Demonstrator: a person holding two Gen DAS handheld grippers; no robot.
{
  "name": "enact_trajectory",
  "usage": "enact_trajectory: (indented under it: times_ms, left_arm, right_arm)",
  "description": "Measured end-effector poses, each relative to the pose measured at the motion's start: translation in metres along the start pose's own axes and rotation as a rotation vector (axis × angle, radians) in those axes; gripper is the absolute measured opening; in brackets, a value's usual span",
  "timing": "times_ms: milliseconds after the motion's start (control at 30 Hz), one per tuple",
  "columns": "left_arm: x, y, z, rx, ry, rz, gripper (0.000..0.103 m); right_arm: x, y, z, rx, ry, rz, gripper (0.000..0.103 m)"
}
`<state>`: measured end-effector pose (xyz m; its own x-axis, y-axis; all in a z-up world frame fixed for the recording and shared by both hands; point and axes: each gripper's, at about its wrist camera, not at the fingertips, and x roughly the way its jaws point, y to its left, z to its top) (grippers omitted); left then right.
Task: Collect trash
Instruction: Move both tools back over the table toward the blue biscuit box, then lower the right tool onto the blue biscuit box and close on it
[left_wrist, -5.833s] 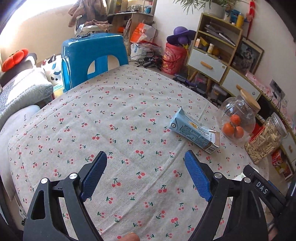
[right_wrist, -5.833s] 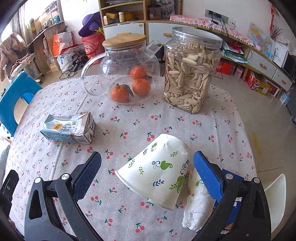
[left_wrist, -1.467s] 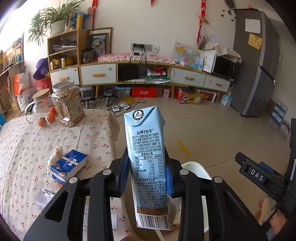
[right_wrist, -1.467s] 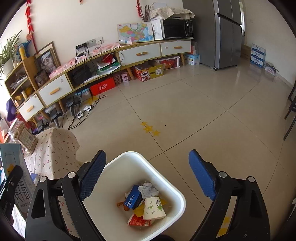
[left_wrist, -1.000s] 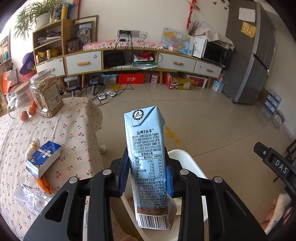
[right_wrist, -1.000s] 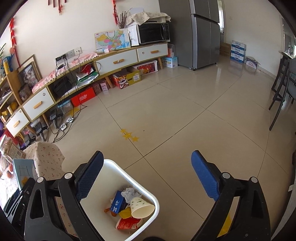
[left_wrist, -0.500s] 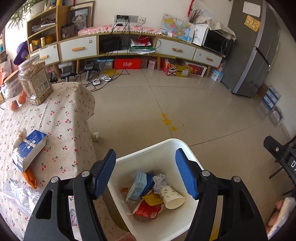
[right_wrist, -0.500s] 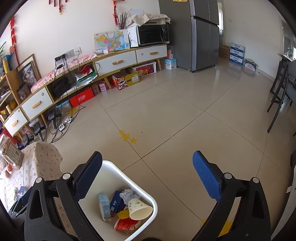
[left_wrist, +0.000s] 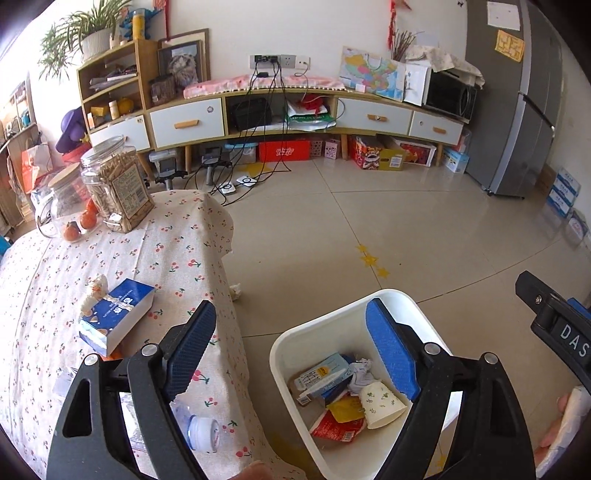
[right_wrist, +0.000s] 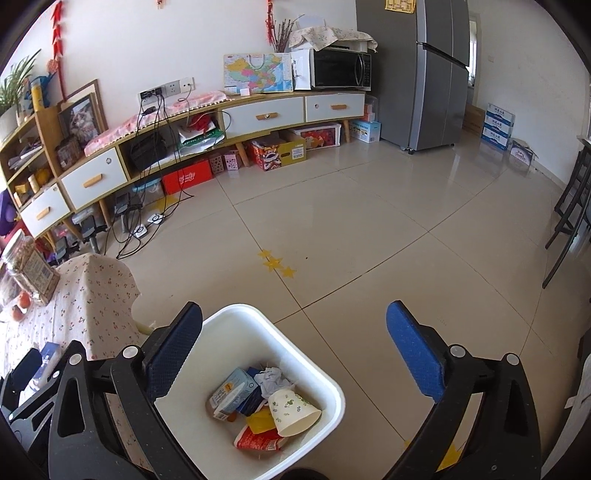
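The left gripper (left_wrist: 291, 350) hangs over the white bin (left_wrist: 280, 343) on the floor, so trash can drop straight in. Its fingers are spreading apart with nothing between them. The milk carton (left_wrist: 321, 374) lies inside the bin, next to a paper cup (left_wrist: 382, 404). The right gripper (right_wrist: 295, 354) is wide apart and empty too. On the table (left_wrist: 66, 266) to the left, a blue box (left_wrist: 118, 319) and a plastic bottle (left_wrist: 197, 430) wait near the edge. Nothing blocks the way.
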<state>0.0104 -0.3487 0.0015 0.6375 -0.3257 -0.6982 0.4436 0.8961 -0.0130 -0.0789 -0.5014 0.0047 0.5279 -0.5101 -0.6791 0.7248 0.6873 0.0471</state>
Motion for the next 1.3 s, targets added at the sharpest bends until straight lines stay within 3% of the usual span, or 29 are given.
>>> enact_trajectory:
  times_ms: [400,800,1133,1300]
  left_arm:
    - [-0.039,0.076,0.000,-0.091,-0.098,0.156,0.088]
    - [-0.047,0.167,-0.021,-0.203,-0.057,0.286,0.090]
    - [-0.059,0.243,-0.039,-0.289,-0.038,0.365,0.090]
    - [-0.065,0.274,-0.049,-0.324,-0.035,0.397,0.090]
  right_arm:
    - [-0.024,0.076,-0.017,-0.163,-0.045,0.078,0.096]
    - [-0.045,0.155,-0.030,-0.272,-0.061,0.191,0.096]
    - [-0.042,0.223,-0.048,-0.353,0.018,0.276,0.096]
    - [-0.029,0.257,-0.057,-0.353,0.121,0.336,0.096]
